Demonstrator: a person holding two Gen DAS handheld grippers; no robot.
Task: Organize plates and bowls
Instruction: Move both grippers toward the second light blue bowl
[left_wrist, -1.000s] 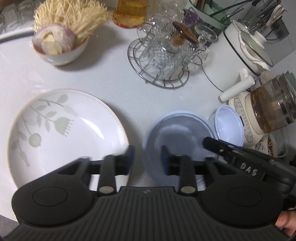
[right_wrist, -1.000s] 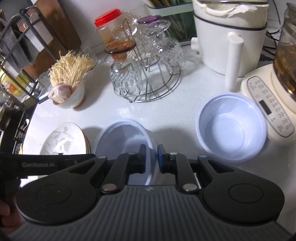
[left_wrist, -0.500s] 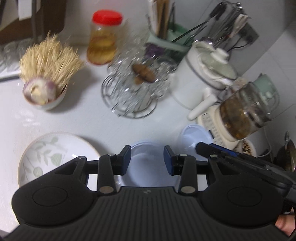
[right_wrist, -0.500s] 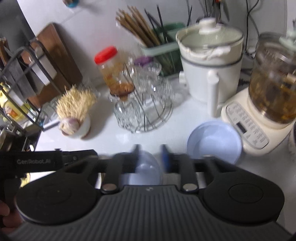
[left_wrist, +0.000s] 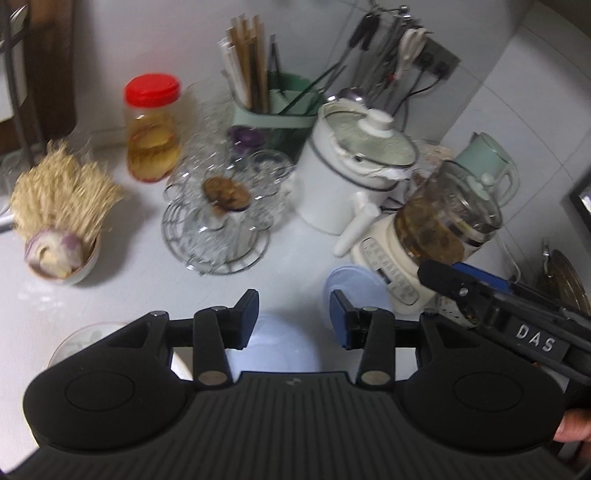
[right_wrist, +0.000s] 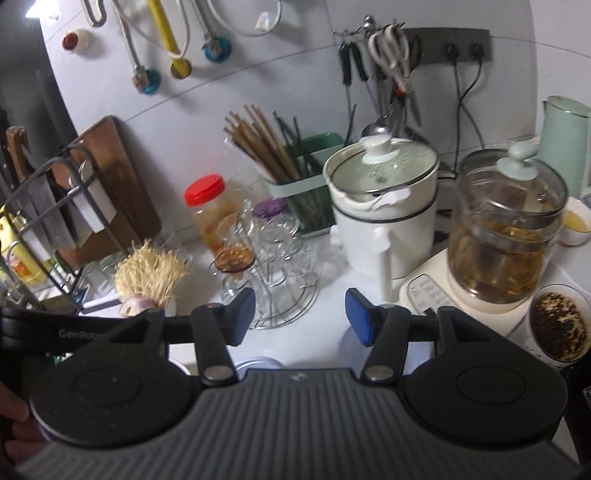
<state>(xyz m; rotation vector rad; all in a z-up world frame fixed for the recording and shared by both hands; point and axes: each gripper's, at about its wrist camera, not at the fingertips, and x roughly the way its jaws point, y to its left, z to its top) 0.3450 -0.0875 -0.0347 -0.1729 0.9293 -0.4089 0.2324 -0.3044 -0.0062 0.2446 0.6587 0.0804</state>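
Overhead, both grippers wide open, empty. Left gripper (left_wrist: 291, 315) hovers directly above pale blue bowl (left_wrist: 275, 341) on counter (left_wrist: 140, 266); second blue bowl (left_wrist: 356, 286) lies right-forward, nearer right gripper (right_wrist: 300, 315); floral plate (left_wrist: 79, 341) lower left.

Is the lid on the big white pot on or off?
On. The glass lid sits flat on the white pot, its white knob pointing up. A bit of cloth or paper pokes out under the rim.
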